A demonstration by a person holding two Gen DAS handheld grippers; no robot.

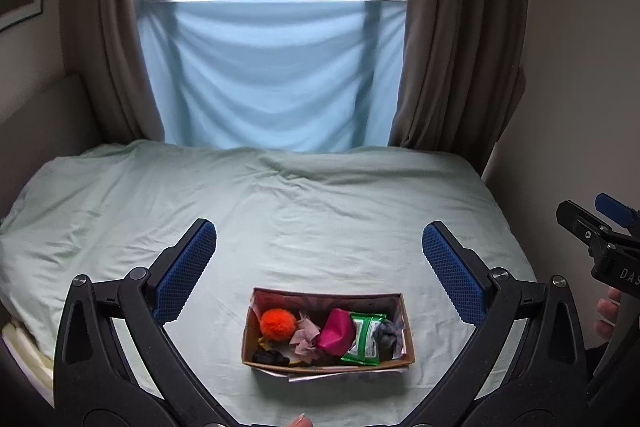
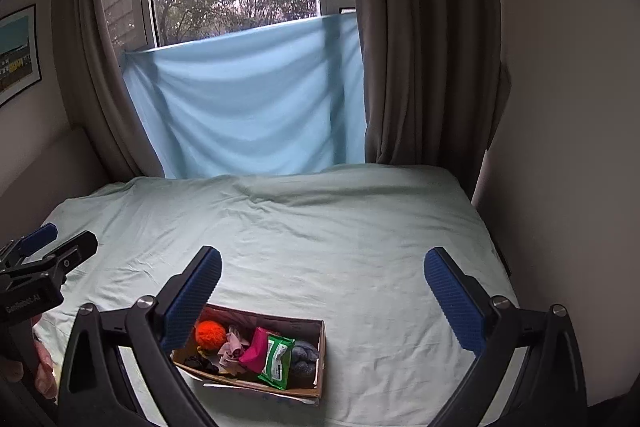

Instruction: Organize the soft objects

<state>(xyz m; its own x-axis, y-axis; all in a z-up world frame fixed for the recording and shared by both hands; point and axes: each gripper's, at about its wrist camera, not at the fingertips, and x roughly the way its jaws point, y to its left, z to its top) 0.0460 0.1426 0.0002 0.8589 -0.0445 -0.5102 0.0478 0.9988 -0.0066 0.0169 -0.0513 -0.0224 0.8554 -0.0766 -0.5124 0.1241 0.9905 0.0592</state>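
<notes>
A cardboard box (image 1: 408, 337) sits on the pale green bed near the front edge. It holds an orange pom-pom (image 1: 278, 323), a pink cloth scrap (image 1: 305, 339), a magenta pouch (image 1: 337, 331), a green wipes packet (image 1: 365, 339), a grey fuzzy item (image 1: 386, 335) and a black item (image 1: 270, 357). My left gripper (image 1: 320, 251) is open and empty, raised above and behind the box. My right gripper (image 2: 322, 277) is open and empty; the box (image 2: 320, 359) lies below, toward its left finger. The pom-pom (image 2: 210, 333) and packet (image 2: 278, 357) show there too.
The bed sheet (image 1: 320, 203) spreads wide behind the box. A light blue cloth (image 1: 272, 75) hangs under the window between brown curtains (image 1: 452, 47). A wall (image 2: 560, 147) borders the bed on the right, a headboard (image 1: 40, 115) on the left.
</notes>
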